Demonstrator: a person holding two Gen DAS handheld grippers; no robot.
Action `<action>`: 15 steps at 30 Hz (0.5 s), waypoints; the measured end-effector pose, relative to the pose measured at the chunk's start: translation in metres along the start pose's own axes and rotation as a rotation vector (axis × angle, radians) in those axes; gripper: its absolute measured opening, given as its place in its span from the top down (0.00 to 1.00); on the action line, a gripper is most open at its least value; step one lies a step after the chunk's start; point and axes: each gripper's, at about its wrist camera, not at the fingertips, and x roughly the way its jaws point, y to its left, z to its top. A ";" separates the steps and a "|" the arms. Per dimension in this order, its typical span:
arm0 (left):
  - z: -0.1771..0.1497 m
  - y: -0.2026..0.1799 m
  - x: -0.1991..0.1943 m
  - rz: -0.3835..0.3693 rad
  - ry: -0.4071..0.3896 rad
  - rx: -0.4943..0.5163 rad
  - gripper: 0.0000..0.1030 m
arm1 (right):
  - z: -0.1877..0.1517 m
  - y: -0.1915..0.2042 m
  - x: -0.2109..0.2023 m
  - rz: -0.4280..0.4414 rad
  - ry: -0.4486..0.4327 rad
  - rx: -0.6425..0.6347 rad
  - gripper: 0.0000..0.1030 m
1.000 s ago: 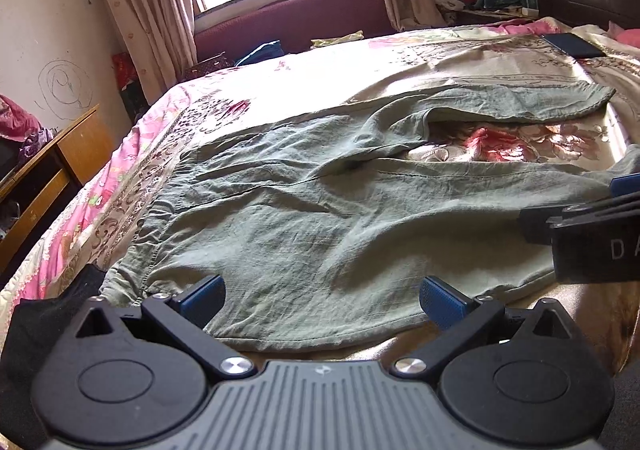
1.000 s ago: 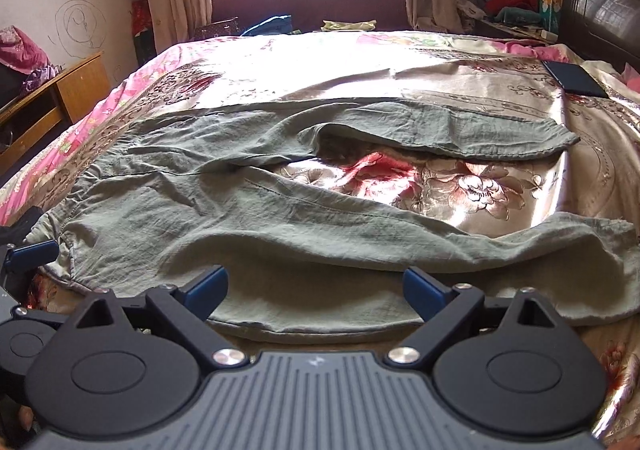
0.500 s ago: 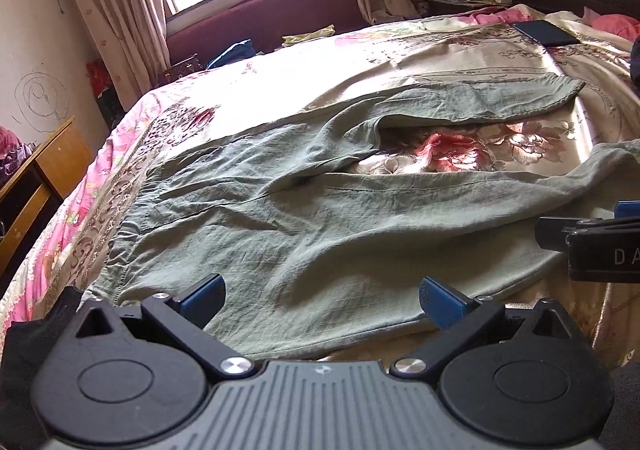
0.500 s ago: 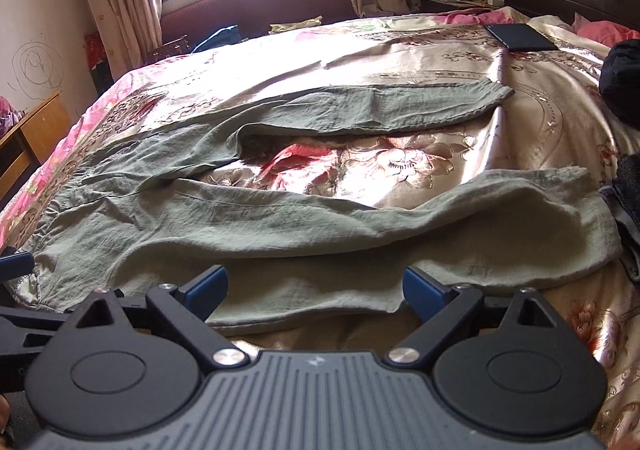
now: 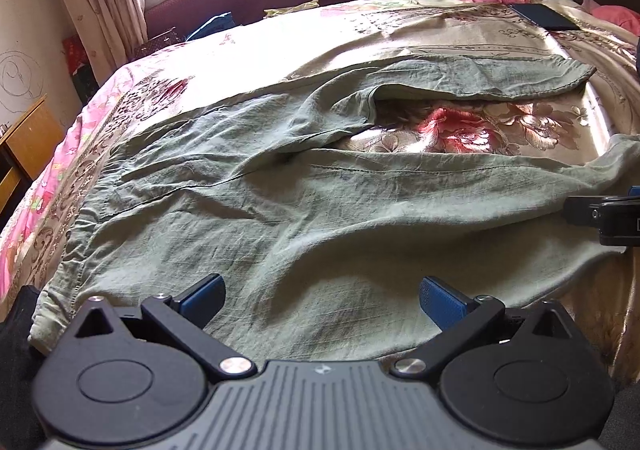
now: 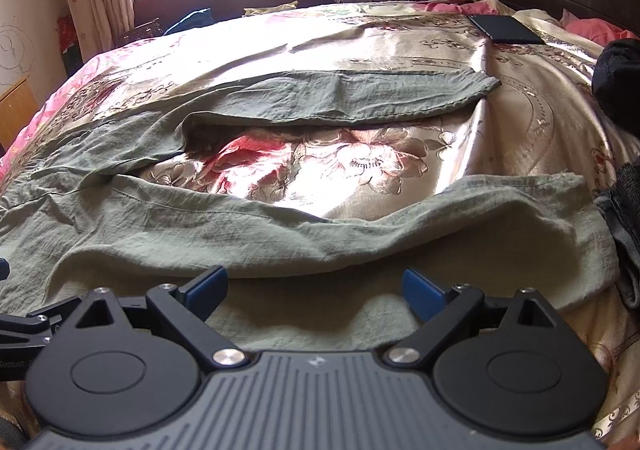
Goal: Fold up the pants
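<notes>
Left gripper: blue fingers spread wide, holding nothing, poised over the near edge by the waistband. Right gripper: fingers equally wide, empty, over the near leg. Green pants spread flat on the bed, waistband left, legs apart with floral cover between. Dark phone beyond the far leg.
</notes>
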 end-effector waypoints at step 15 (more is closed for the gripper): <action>0.004 0.000 0.039 -0.059 -0.006 0.043 0.00 | 0.039 -0.081 0.047 -0.178 0.016 0.072 0.14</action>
